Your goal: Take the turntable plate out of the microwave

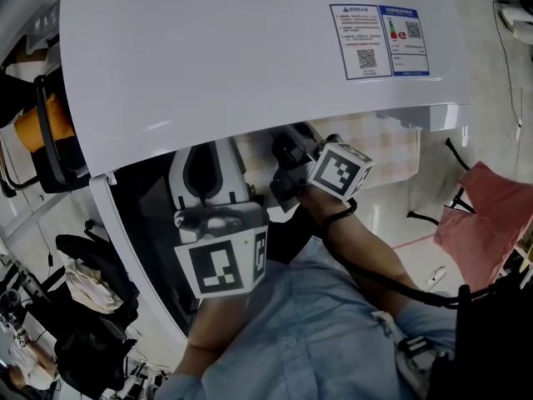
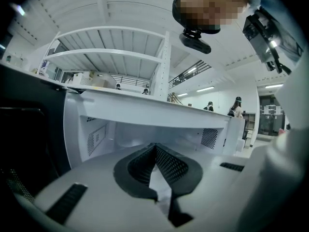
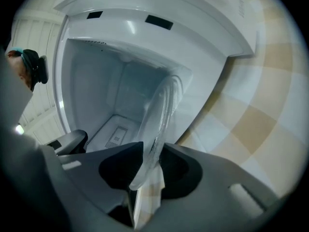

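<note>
A white microwave fills the top of the head view, with its dark door swung open to the left. In the right gripper view the clear glass turntable plate reaches edge-on from the cavity toward me. Its near rim lies between the dark pads of my right gripper, which is shut on it. My left gripper points into the empty-looking cavity from the front, its pads meeting at the tips with nothing between them. Both grippers' tips are hidden under the microwave's top in the head view.
A printed label is stuck on the microwave's top. Pale checked tiles lie below the microwave's front edge. A red cloth hangs at the right, dark bags sit on the floor at the left. A white shelf frame stands behind.
</note>
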The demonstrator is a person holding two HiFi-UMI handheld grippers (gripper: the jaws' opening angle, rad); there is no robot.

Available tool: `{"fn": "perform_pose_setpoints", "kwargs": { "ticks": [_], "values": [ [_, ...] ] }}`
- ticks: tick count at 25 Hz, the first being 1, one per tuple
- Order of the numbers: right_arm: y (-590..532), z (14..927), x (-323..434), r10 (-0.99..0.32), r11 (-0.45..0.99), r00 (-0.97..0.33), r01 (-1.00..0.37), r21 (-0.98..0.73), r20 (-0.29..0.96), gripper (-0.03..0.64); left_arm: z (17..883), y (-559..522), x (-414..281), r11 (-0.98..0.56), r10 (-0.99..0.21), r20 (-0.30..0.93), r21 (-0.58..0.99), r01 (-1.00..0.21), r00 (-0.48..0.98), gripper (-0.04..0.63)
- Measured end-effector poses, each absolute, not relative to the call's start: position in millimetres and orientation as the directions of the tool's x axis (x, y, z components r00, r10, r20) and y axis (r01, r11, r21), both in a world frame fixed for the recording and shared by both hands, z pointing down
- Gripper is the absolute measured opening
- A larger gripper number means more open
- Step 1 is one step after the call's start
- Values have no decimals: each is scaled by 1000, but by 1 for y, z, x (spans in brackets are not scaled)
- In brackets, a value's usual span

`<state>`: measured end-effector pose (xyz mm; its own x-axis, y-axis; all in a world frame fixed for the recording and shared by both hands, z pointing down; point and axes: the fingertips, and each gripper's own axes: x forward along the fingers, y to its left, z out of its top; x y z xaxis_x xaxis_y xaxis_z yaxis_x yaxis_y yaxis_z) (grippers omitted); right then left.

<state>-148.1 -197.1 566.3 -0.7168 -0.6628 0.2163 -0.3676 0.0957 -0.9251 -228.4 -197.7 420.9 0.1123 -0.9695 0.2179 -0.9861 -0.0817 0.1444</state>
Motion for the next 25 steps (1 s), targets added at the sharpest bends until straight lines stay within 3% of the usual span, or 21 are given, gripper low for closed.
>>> {"fn": "perform_pose_setpoints", "kwargs": {
  "ticks": [25],
  "values": [
    [-151, 570, -144, -631, 75, -742, -347, -935, 225, 106, 420, -172, -207, -108, -962, 232, 161, -981, 144, 8]
  ]
}}
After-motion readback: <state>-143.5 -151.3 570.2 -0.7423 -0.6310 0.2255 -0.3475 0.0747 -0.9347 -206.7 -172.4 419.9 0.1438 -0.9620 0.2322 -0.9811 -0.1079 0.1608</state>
